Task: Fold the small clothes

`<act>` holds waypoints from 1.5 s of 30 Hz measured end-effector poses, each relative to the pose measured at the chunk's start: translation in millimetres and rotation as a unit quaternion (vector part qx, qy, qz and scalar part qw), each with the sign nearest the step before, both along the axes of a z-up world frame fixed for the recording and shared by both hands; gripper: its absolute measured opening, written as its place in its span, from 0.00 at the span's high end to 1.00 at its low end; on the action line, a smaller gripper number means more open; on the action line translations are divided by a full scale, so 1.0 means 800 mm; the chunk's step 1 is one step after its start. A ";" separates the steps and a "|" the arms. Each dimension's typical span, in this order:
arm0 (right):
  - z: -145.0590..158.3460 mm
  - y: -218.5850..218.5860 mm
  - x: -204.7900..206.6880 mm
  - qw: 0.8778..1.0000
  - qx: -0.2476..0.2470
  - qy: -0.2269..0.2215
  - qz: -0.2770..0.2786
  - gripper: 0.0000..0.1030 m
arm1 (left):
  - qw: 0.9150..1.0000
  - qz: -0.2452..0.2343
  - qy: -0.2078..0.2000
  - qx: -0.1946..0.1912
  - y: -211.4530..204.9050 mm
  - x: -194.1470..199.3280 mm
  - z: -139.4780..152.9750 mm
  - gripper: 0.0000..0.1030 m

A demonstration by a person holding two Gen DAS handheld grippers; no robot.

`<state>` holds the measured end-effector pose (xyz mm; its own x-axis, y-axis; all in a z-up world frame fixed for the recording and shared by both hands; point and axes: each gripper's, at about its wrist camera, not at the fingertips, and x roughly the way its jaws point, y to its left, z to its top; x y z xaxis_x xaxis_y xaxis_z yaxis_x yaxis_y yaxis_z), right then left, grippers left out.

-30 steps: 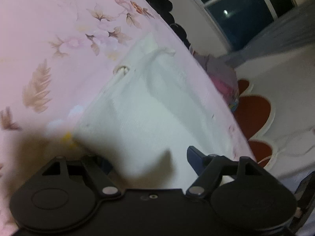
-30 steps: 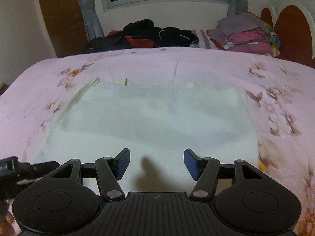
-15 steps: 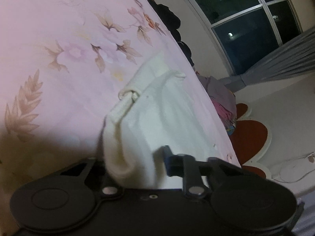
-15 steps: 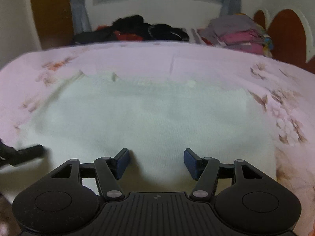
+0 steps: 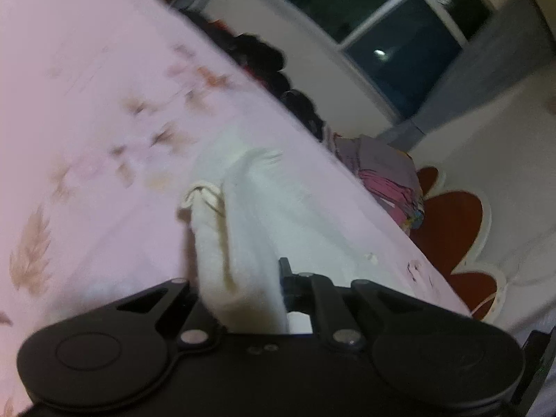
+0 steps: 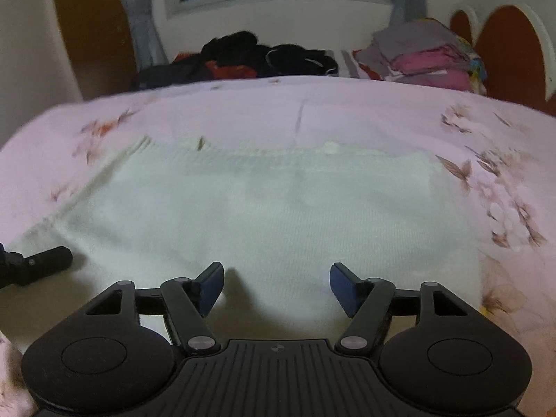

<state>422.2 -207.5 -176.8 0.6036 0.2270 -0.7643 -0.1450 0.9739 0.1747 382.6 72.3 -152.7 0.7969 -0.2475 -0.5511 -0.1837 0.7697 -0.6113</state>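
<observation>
My left gripper [image 5: 243, 288] pinches a bunched edge of the white garment [image 6: 271, 208], lifting it off the pink floral bedsheet [image 6: 312, 114]. My right gripper [image 6: 276, 285], its jaws just widened, hovers open over the garment's near edge. Beyond lie dark clothes [image 6: 250, 55] and folded clothes [image 6: 427, 59].

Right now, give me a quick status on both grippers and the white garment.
Left gripper shut on white garment, corner bunched up. Right gripper open above the near edge, jaws just widening, nothing pinched. Garment mostly flat on pink bedspread. Nothing in the way.
</observation>
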 end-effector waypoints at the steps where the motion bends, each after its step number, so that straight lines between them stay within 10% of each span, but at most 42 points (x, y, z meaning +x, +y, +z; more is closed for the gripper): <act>1: 0.003 -0.009 -0.002 1.000 0.016 0.001 -0.005 0.35 | 1.000 -0.009 -0.008 0.014 -0.008 0.001 0.008 0.93; 11: 0.040 -0.100 -0.032 0.997 0.047 -0.018 -0.065 0.35 | 0.979 -0.162 -0.072 0.101 -0.162 0.026 0.062 0.93; 19: 0.046 -0.178 -0.059 0.991 0.055 -0.021 -0.120 0.35 | 0.945 -0.289 -0.024 0.149 -0.280 0.004 0.001 0.92; 24: 0.048 -0.185 -0.069 0.989 0.103 -0.017 -0.104 0.35 | 0.928 -0.324 -0.019 0.186 -0.293 -0.027 -0.022 0.74; 38: 0.019 -0.154 -0.043 0.984 0.165 0.034 -0.065 0.36 | 0.951 -0.281 -0.002 0.130 -0.185 -0.076 0.017 0.64; 41: 0.014 -0.151 -0.033 0.986 0.152 0.035 -0.064 0.80 | 0.960 -0.250 -0.004 0.128 -0.170 -0.063 0.028 0.61; 45: 0.006 -0.156 -0.024 0.985 0.150 0.046 -0.072 0.82 | 0.966 -0.221 -0.007 0.133 -0.161 -0.033 0.034 0.61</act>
<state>403.0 -332.2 -172.3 0.5776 0.3685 -0.7284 0.0203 0.8855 0.4641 356.3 -56.8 -125.5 0.6529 -0.4165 -0.6327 0.2060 0.9014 -0.3809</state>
